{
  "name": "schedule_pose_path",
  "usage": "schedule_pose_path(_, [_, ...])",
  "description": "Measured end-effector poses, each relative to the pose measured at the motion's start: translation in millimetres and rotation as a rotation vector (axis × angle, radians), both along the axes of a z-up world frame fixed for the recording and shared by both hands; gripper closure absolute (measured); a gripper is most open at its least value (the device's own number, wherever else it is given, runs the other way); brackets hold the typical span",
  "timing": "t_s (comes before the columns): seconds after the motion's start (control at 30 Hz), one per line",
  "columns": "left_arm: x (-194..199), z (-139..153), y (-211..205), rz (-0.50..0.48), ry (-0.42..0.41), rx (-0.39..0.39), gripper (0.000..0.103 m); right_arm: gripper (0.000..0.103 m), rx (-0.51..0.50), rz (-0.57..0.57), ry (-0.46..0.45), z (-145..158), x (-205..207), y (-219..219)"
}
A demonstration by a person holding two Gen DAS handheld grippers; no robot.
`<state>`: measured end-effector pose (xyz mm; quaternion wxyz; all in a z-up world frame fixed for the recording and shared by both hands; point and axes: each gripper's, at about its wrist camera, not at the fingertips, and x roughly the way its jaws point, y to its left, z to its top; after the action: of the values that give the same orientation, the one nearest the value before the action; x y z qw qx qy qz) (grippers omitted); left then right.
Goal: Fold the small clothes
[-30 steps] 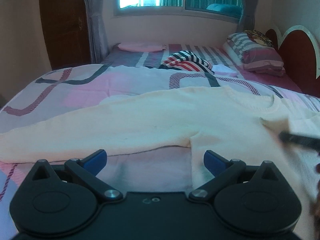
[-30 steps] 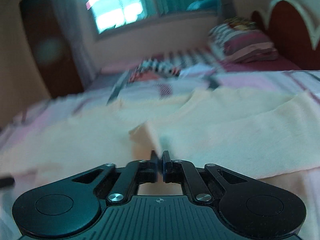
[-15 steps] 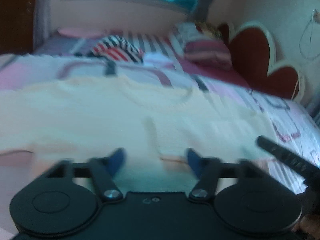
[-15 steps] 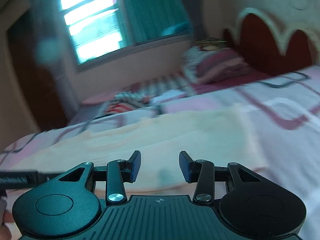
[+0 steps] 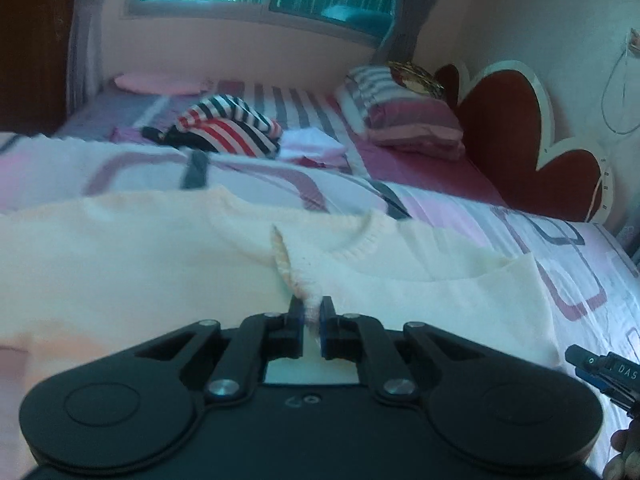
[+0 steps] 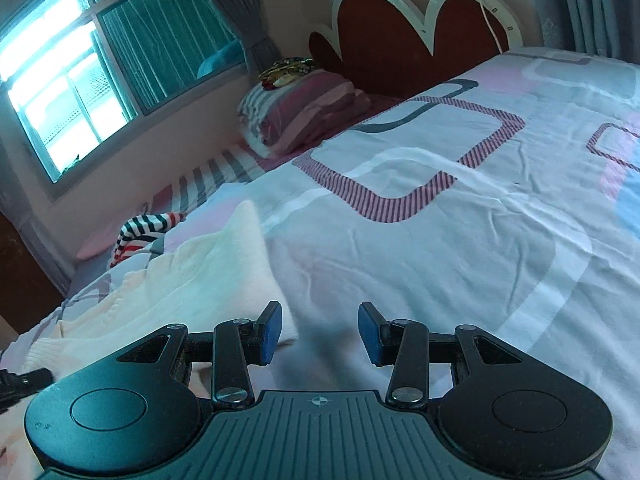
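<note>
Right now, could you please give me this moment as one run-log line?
left gripper: shut on cream sweater cuff | right gripper: open, empty, over bedspread | fold: not yet done

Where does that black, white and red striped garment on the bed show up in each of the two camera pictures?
Left wrist view: the striped garment lies upper left of centre, at the bed's far end, beyond the cream sweater.
Right wrist view: the garment sits at the left edge, halfway down.
Shared landmark: the striped pillow by the headboard.

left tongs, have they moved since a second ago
Yes. The left tongs swung rightward along the sweater toward the headboard, from the sleeve edge to the collar, which they now pinch.
</note>
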<state>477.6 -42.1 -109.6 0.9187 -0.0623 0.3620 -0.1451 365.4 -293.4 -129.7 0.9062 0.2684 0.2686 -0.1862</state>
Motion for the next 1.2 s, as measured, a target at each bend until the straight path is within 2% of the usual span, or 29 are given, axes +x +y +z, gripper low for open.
schedule_pose_path(0.23, [6.5,6.3,58.0,0.090,-0.014,0.017,0.097,0.060,0.003,0.052,-0.006,-0.6,20.8,24.1])
schedule_pose_path(0.4, [11.1,5.1,82.0,0.115,-0.011,0.022,0.097,0.060,-0.008,0.086,-0.010,-0.6,33.4,40.7])
schedule_pose_path(0.43, [11.8,4.3,84.7,0.119,-0.012,0.027,0.097,0.061,-0.014,0.094,-0.012,-0.3,35.6,43.7])
schedule_pose_path(0.47, [12.6,3.1,87.4,0.120,-0.010,0.025,0.097,0.073,-0.019,0.101,-0.012,0.1,37.2,46.7])
schedule_pose_path(0.53, [11.2,-0.1,92.6,0.126,-0.009,0.029,0.097,0.081,-0.023,0.117,-0.013,0.4,40.2,51.7])
schedule_pose_path(0.73, [10.7,-12.7,99.4,0.111,0.010,0.035,0.097,0.082,-0.039,0.148,-0.009,-4.7,48.4,63.3])
schedule_pose_path(0.8, [10.5,-18.3,98.3,0.105,0.020,0.051,0.096,0.082,-0.047,0.155,0.022,-10.7,53.6,66.1])
schedule_pose_path(0.83, [11.8,-21.8,97.9,0.103,0.027,0.064,0.093,0.083,-0.056,0.156,0.048,-14.0,56.7,66.7])
schedule_pose_path(0.87, [11.1,-24.2,98.0,0.102,0.027,0.088,0.082,0.082,-0.059,0.158,0.058,-16.0,58.3,66.6])
schedule_pose_path(0.9, [8.8,-23.9,98.2,0.108,0.006,0.117,0.075,0.082,-0.058,0.155,0.055,-15.9,57.5,65.9])
schedule_pose_path(0.97, [-1.9,-15.6,97.6,0.158,-0.075,0.204,0.032,0.082,-0.072,0.143,0.025,-8.0,53.9,65.0])
schedule_pose_path(1.0, [-8.4,-10.0,95.8,0.164,-0.131,0.214,0.031,0.082,-0.092,0.145,-0.002,-2.5,52.0,65.8])
schedule_pose_path(1.1, [-13.1,-2.1,70.0,0.063,-0.177,0.202,0.030,0.082,-0.069,0.218,-0.037,2.7,67.0,77.0])
schedule_pose_path(1.2, [-3.4,-10.5,31.7,-0.046,-0.152,0.211,0.029,0.082,-0.064,0.354,-0.038,-4.3,96.9,108.4])
